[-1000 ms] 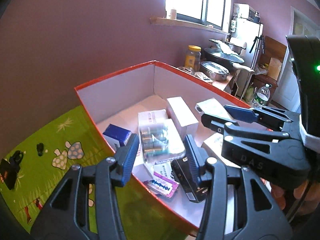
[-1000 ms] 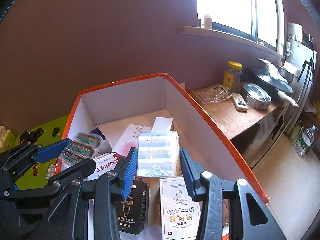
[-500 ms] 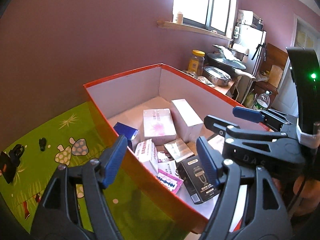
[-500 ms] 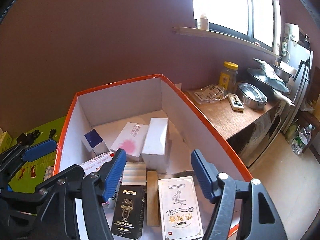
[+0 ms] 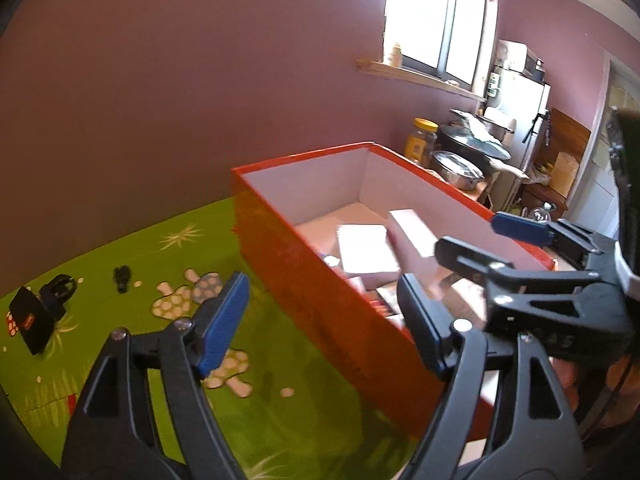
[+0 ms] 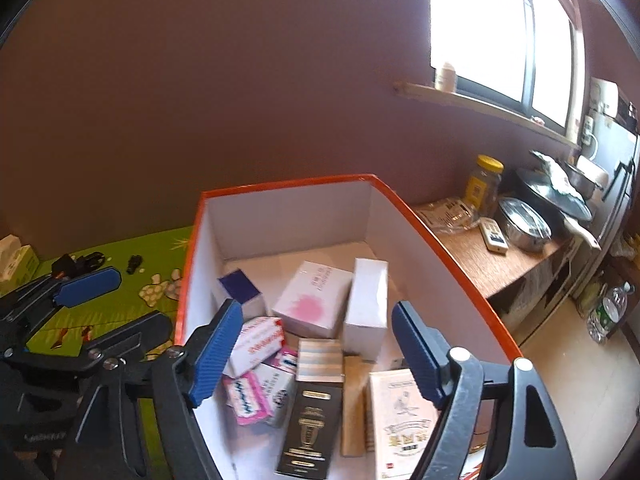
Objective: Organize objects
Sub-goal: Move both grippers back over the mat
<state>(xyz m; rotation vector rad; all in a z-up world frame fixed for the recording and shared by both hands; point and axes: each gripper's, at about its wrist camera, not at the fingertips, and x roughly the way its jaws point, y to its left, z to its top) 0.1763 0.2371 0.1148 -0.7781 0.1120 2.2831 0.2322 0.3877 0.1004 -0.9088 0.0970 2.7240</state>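
Note:
An orange cardboard box (image 6: 432, 232) with white inner walls holds several small packages: a white box with a pink splash (image 6: 312, 300), a tall white box (image 6: 366, 296), a black box (image 6: 312, 424), a pink sachet (image 6: 246, 398) and a beige illustrated box (image 6: 400, 420). My right gripper (image 6: 316, 354) is open and empty above the box's near end. My left gripper (image 5: 324, 316) is open and empty, over the box's left wall (image 5: 320, 292). The right gripper also shows in the left wrist view (image 5: 500, 240).
A green mushroom-print mat (image 5: 120, 280) lies left of the box, with small black items (image 5: 36, 316) on it. A wooden counter (image 6: 492, 264) to the right carries a jar (image 6: 484, 184), a remote and metal pots. A window is behind.
Both grippers opened and let their packages go into the box. Both have pulled back from it, the left one swinging left toward the mat.

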